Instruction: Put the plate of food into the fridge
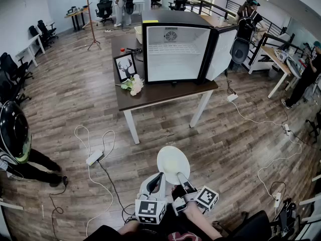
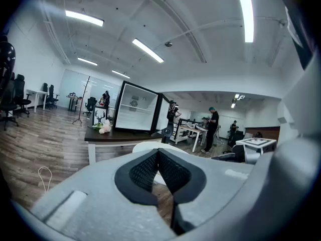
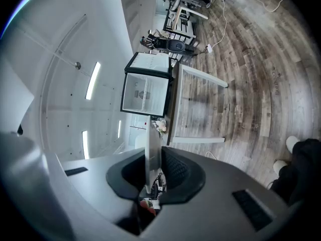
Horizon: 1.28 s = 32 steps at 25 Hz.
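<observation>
A white plate hangs over the wooden floor in the head view, and no food shows on it. My right gripper is shut on its near rim; in the right gripper view the plate stands edge-on between the pads of this gripper. My left gripper is shut and holds nothing, just left of the plate's near edge. In the left gripper view the plate shows just beyond its closed gripper tips. The small fridge stands ahead on a table with its door swung open to the right.
The dark table also carries a framed deer picture and white flowers. Cables and a power strip lie on the floor to my left. A person stands at the left, others further back among desks and chairs.
</observation>
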Available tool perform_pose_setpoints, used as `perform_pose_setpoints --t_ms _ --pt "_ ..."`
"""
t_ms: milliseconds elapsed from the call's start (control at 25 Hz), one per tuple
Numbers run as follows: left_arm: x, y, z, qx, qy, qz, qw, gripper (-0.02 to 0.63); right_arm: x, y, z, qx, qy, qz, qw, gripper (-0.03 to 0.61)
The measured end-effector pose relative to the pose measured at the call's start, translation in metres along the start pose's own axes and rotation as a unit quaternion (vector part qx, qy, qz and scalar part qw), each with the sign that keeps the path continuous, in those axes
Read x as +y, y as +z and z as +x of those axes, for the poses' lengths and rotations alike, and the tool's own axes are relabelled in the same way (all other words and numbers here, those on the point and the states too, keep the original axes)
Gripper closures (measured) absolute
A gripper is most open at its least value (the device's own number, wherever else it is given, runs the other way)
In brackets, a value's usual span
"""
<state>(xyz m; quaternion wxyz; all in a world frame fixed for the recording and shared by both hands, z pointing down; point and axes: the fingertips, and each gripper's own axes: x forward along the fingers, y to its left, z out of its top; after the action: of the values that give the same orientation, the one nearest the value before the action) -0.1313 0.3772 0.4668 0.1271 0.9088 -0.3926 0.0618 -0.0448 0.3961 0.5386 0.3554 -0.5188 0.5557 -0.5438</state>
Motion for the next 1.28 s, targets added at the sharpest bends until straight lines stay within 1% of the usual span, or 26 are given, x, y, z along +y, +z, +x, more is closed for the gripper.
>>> perform_pose_setpoints --t_ms 280,560,720,920,1080,1280 --pt "0.015 -0.002 0.0 0.0 -0.002 0.002 1.0 0.606 0.003 -0.008 0.006 -0.009 0.004 -0.009 1.0 0.528" --pt "0.023 0.008 -0.002 -0.012 -0.02 0.008 0.9997 0.606 0.017 -0.016 0.014 -0.017 0.024 -0.015 0.999 0.525" --pt "0.03 0.01 -0.004 -0.014 -0.032 0.008 0.9994 0.606 0.019 -0.023 0.019 -0.027 0.021 -0.013 0.999 0.525" --pt "0.043 0.008 -0.009 -0.011 -0.046 -0.001 0.9989 0.606 0.017 -0.036 0.022 -0.041 0.013 -0.001 0.999 0.524" --pt "0.053 0.003 -0.011 -0.002 -0.052 0.002 0.9986 0.606 0.014 -0.047 0.024 -0.049 0.008 0.006 0.999 0.523" --pt "0.061 0.005 -0.008 0.003 -0.056 -0.001 0.9984 0.606 0.013 -0.052 0.027 -0.053 0.0 0.006 0.999 0.523"
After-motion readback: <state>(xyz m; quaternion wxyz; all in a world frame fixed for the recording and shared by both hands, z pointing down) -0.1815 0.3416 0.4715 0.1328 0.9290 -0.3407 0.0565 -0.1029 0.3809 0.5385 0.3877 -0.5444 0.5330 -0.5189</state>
